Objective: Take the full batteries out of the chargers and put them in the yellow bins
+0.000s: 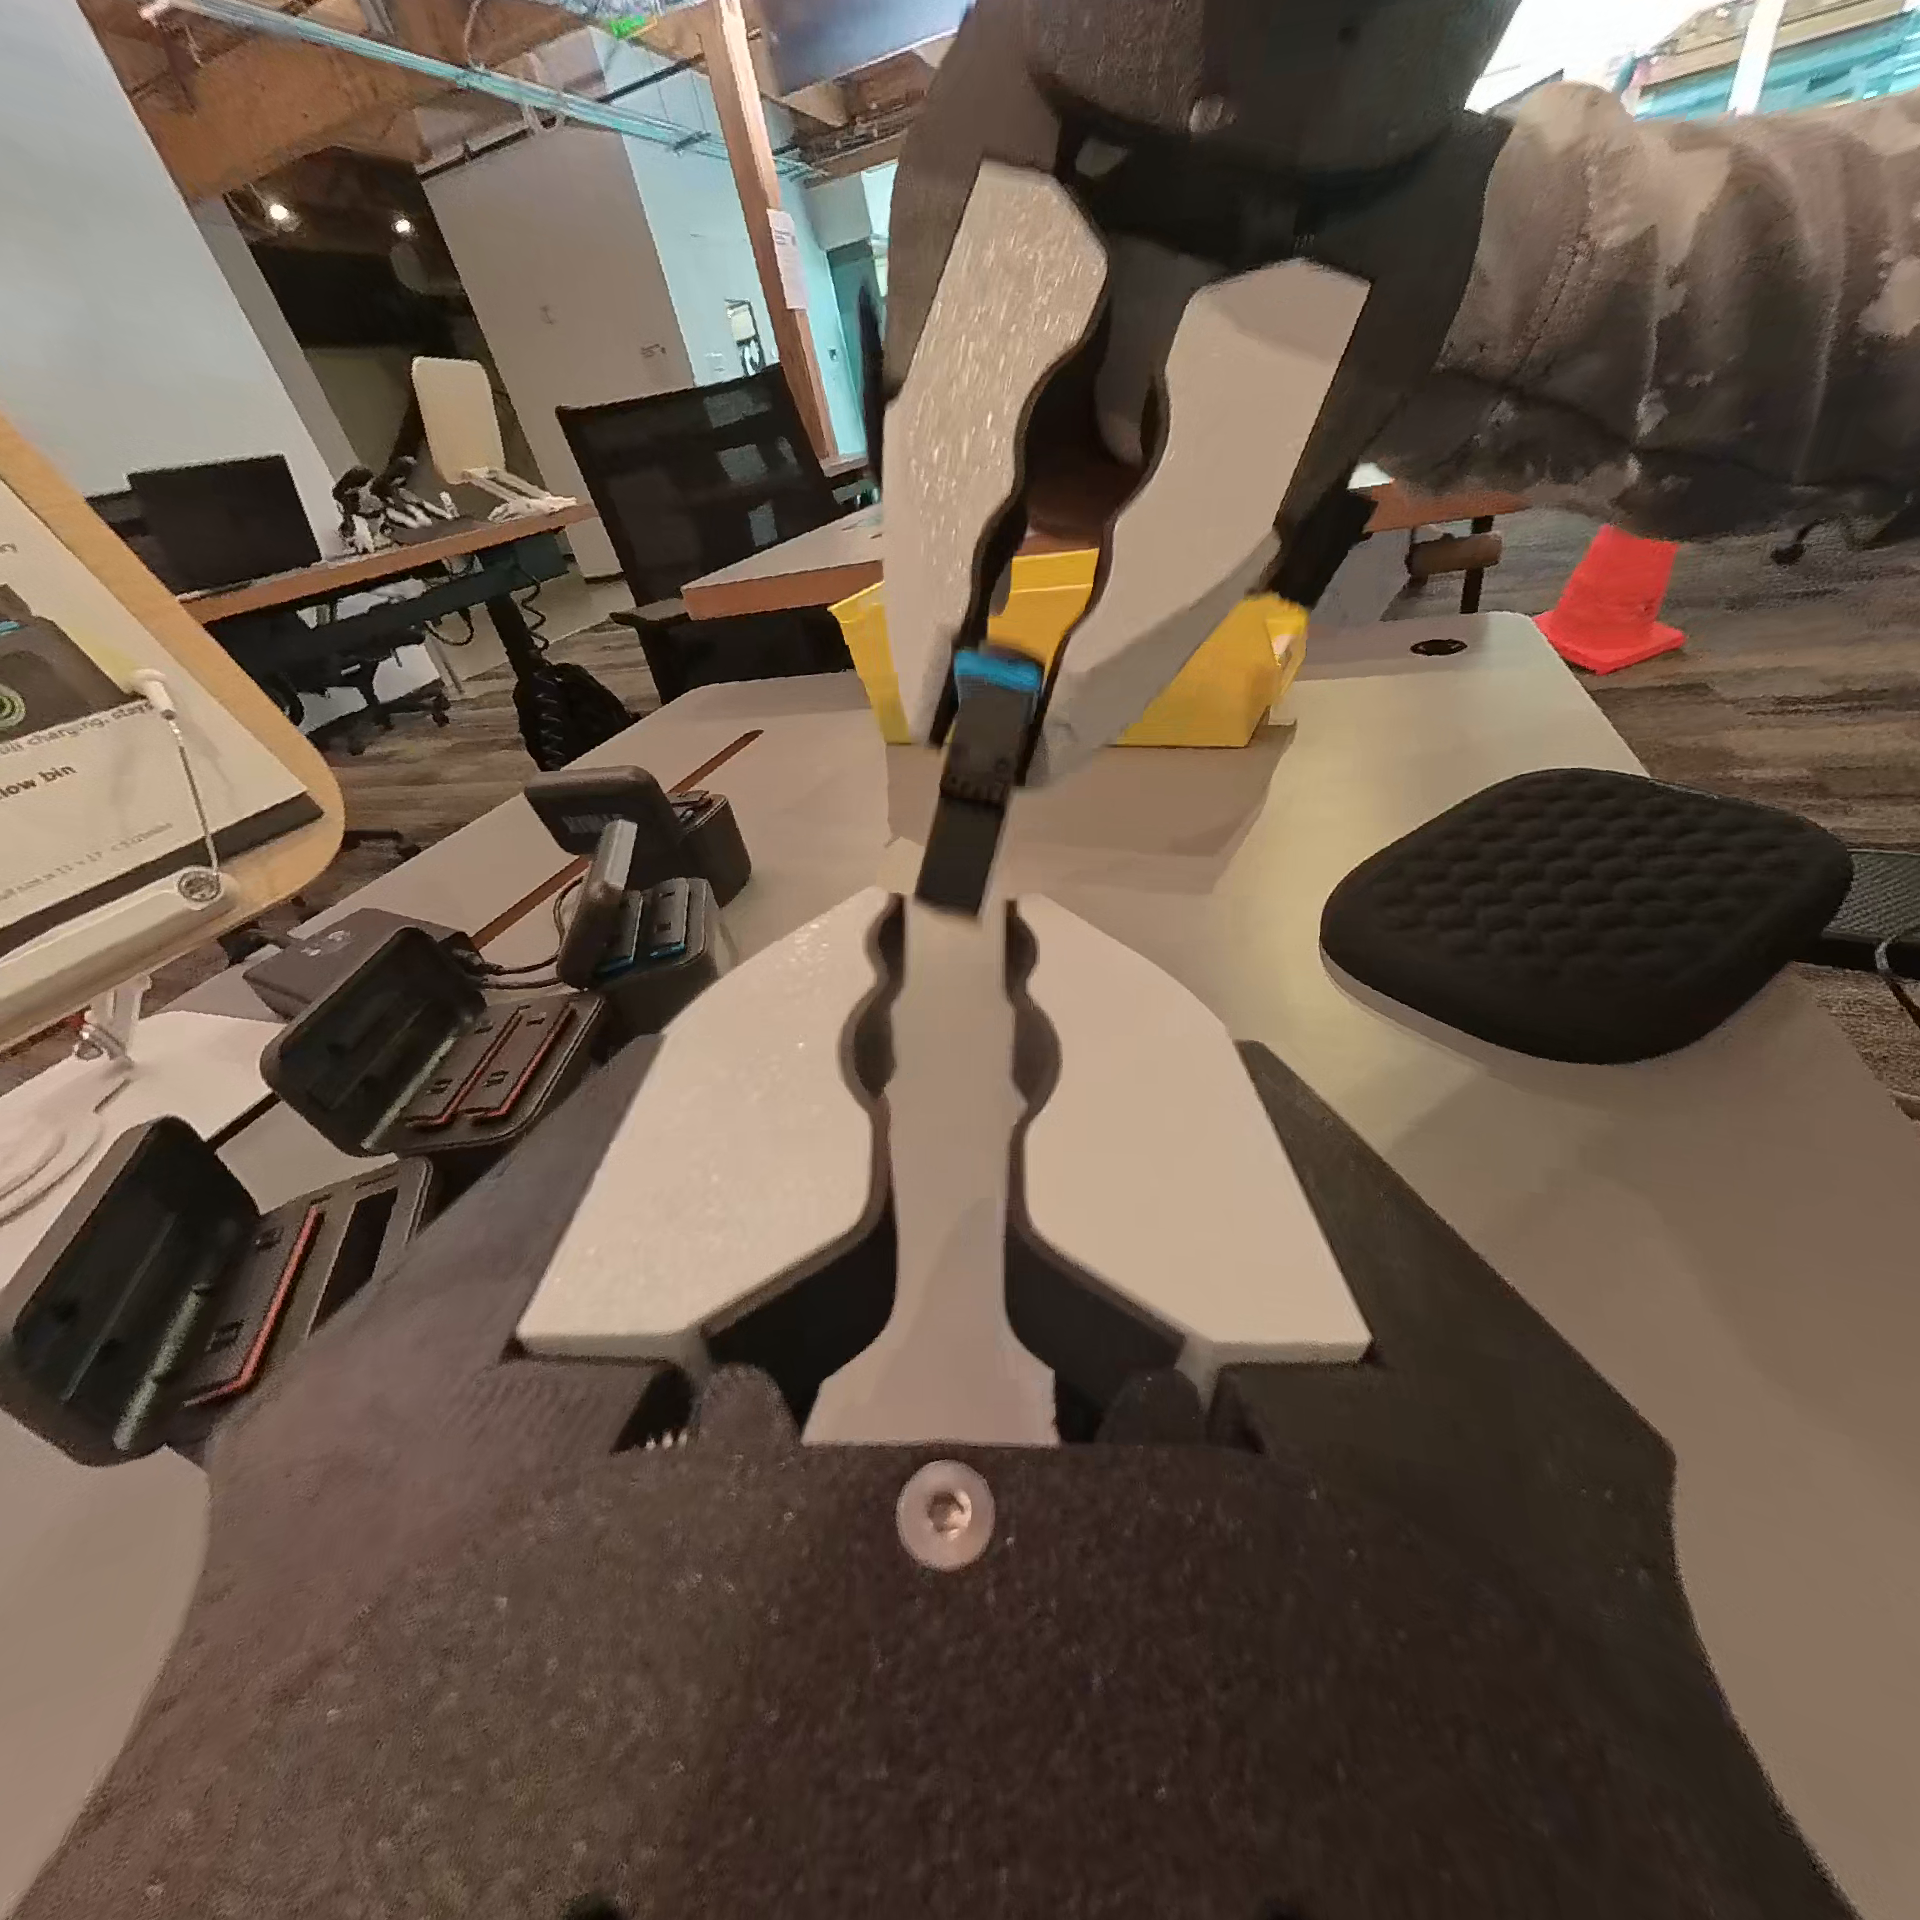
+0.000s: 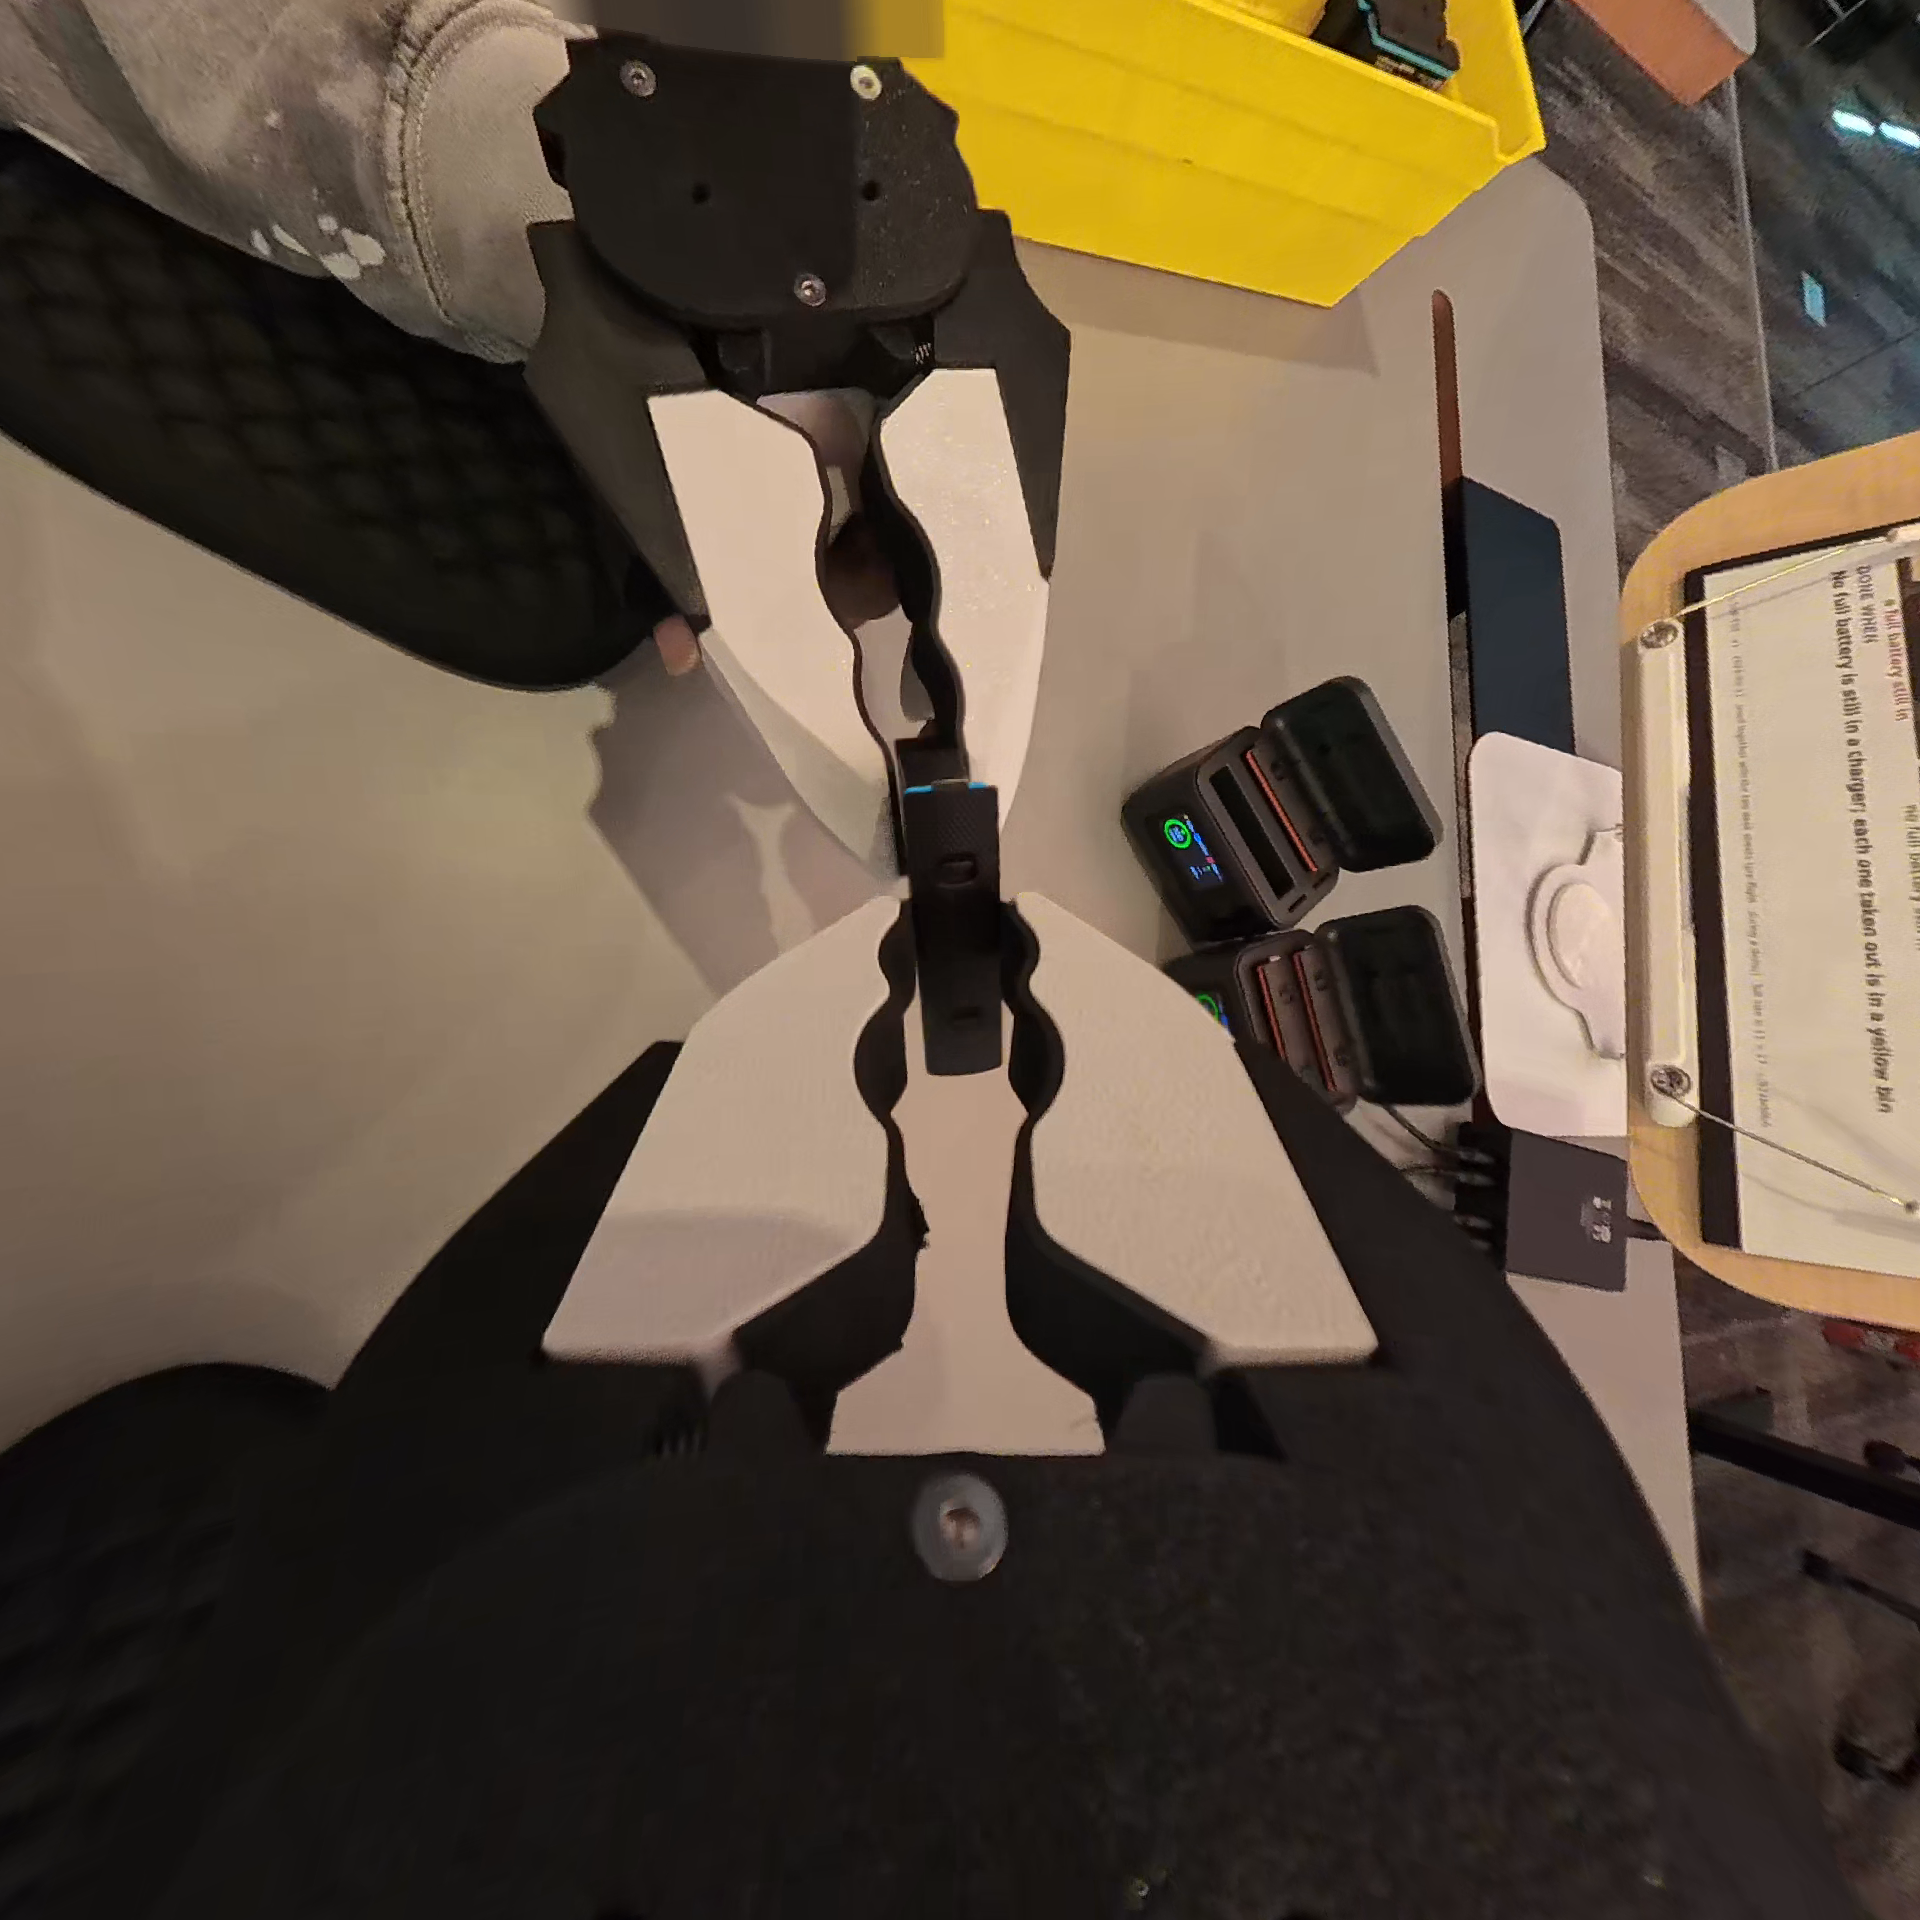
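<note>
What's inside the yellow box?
The right wrist view shows one black battery with a blue edge inside the yellow box. The picture's top edge cuts off the rest of the inside.

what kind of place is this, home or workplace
Most likely an open-plan office or lab: rows of desks with a mesh office chair, exposed wood ceiling beams, and battery chargers beside a yellow bin on the table.

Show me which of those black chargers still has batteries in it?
The third charger back in the left wrist view: blue battery tops show in it. The two nearer chargers have empty red-edged slots.
</note>
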Demonstrator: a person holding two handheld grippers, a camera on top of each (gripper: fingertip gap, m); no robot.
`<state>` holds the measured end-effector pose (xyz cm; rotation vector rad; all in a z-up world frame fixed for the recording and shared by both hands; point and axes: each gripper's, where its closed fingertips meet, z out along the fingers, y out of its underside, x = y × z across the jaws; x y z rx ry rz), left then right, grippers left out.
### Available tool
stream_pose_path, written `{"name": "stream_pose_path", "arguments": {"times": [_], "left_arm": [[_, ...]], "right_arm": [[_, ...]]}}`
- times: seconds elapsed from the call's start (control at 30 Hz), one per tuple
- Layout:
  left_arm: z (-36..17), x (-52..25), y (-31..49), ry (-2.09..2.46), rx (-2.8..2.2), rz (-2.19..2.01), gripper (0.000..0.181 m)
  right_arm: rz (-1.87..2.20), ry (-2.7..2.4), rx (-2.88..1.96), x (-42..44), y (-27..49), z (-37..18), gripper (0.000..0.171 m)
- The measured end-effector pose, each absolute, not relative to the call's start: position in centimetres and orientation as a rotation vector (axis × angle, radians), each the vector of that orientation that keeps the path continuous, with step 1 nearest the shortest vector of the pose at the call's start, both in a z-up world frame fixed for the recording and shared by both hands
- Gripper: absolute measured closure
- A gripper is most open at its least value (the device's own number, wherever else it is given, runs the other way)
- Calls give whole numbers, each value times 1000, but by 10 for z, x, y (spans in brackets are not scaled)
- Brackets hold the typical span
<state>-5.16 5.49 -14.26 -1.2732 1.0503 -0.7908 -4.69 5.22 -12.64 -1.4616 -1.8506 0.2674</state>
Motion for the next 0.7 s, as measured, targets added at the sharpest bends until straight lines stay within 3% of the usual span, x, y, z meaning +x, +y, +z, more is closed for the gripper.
{"name": "stream_pose_path", "arguments": {"times": [0.1, 0.4, 0.53, 0.7], "left_arm": [[-151, -56, 65, 1024, -1334, -752, 149], [-169, -63, 83, 992, -1423, -669, 152], [-175, -63, 86, 997, -1442, -650, 153], [-182, -65, 91, 991, -1466, -621, 155]], "right_arm": [[194, -1839, -1483, -22, 65, -105, 157], [-348, -1677, -1778, 167, 135, -19, 157], [-473, -1677, -1978, 256, 136, -30, 157], [-482, -1810, -2200, 328, 104, -93, 157]]}}
